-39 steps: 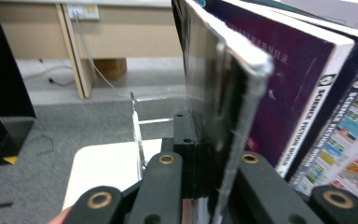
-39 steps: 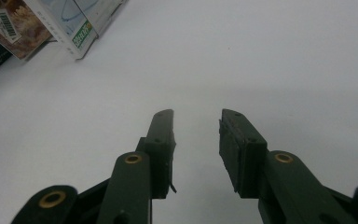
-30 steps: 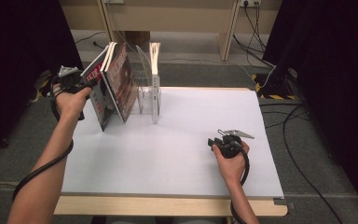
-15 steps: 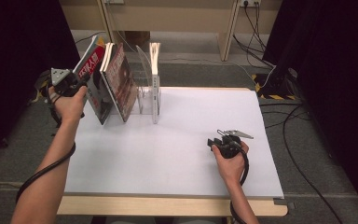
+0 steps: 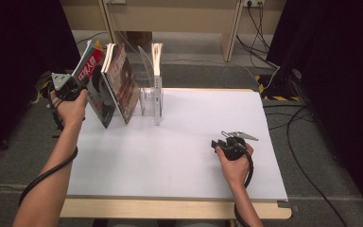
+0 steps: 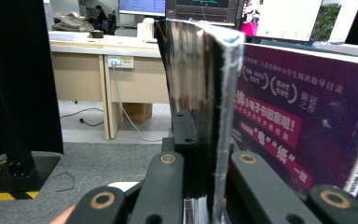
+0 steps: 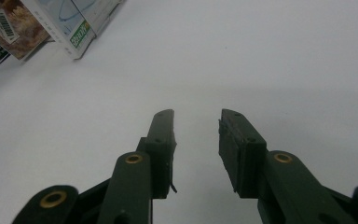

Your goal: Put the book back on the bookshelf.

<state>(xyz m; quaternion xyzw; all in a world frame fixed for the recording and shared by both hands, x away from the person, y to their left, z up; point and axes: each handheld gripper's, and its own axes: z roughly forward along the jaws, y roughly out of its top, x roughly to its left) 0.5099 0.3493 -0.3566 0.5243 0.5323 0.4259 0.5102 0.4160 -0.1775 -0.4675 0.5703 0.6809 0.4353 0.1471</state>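
— Gripping what, over at the far left corner of the white table (image 5: 179, 161)?

— The left gripper (image 5: 78, 85) is clamped on a glossy magazine (image 5: 90, 78) with a red cover, its jaws pinching the thin page block. In the left gripper view the magazine (image 6: 200, 93) stands on edge between the two black jaws, just beside a purple-covered book (image 6: 303, 126).

— Where does the magazine sit?

— At the left end of the clear rack (image 5: 149, 90), leaning left, off the table's left edge at its top; the purple book (image 5: 122, 80) tilts next to it, and a white-spined volume (image 5: 157, 80) stands upright further right.

— And the other hand?

— The right gripper (image 5: 222, 142) rests low over bare table at the near right, jaws parted, grasping nothing.
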